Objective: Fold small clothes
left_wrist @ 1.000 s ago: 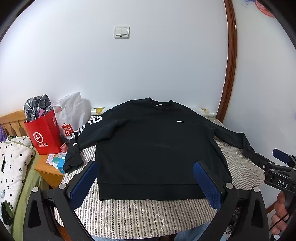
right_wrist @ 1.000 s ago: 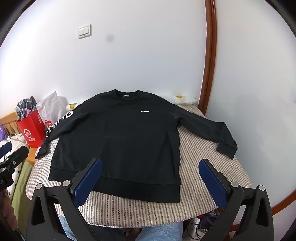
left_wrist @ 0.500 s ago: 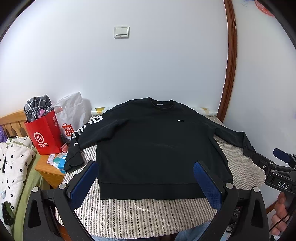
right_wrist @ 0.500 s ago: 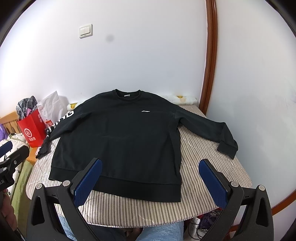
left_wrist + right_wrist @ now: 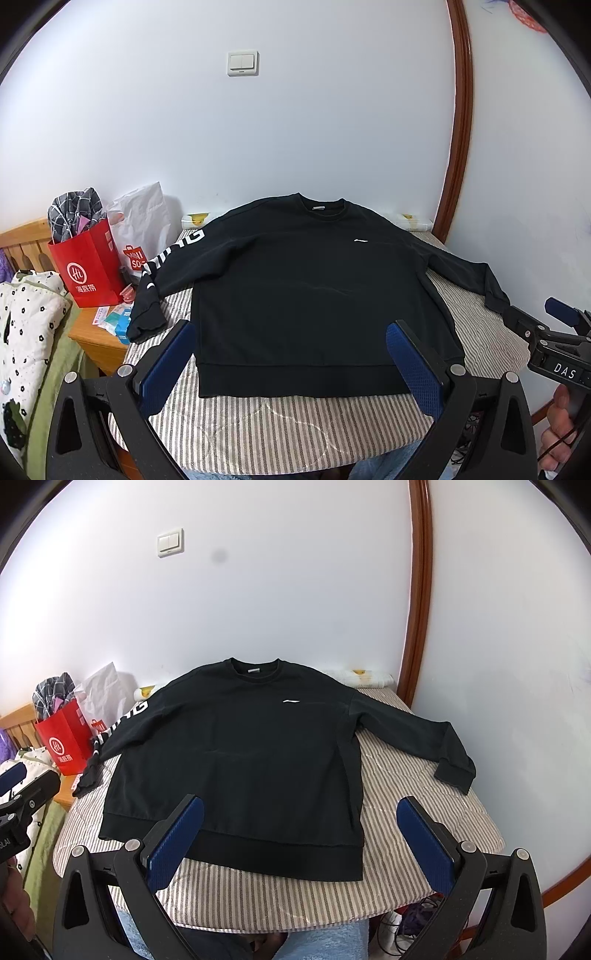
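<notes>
Striped table (image 5: 295,424) bears a flat black sweatshirt (image 5: 314,295) beyond both gaping, empty grippers

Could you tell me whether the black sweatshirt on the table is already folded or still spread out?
Spread out: the black sweatshirt lies flat, front up, both sleeves extended sideways, hem straight.

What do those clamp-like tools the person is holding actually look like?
Each gripper, left and right, is a black plastic frame with silver bolts and two flat fingers faced with dark blue textured pads. The right one's side carries a white "DAS" label.
</notes>
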Motion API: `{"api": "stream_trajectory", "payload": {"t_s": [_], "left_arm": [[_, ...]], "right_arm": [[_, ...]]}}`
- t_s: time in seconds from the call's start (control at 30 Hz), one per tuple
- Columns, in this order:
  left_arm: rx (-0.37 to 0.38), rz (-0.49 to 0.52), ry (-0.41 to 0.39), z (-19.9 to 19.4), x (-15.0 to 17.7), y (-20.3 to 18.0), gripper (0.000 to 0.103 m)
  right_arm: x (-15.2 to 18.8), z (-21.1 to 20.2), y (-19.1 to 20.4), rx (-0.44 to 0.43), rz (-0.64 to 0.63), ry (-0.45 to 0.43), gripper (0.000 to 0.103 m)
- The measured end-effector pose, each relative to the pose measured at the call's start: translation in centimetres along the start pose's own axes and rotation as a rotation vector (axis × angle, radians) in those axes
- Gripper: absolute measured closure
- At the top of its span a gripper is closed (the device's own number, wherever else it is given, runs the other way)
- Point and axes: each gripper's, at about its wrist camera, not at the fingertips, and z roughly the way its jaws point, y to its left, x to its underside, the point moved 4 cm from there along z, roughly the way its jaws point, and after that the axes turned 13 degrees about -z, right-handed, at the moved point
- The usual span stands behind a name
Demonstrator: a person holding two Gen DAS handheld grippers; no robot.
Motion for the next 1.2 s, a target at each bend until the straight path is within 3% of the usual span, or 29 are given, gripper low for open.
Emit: {"api": "stream_trajectory", "payload": {"t_s": [1.2], "left_arm": [[-0.007,0.003,-0.005,0.03,-0.13,0.35,0.0]], "right_arm": [[-0.12,-0.17,-0.06,-0.001,0.005,-0.008,0.0]]}}
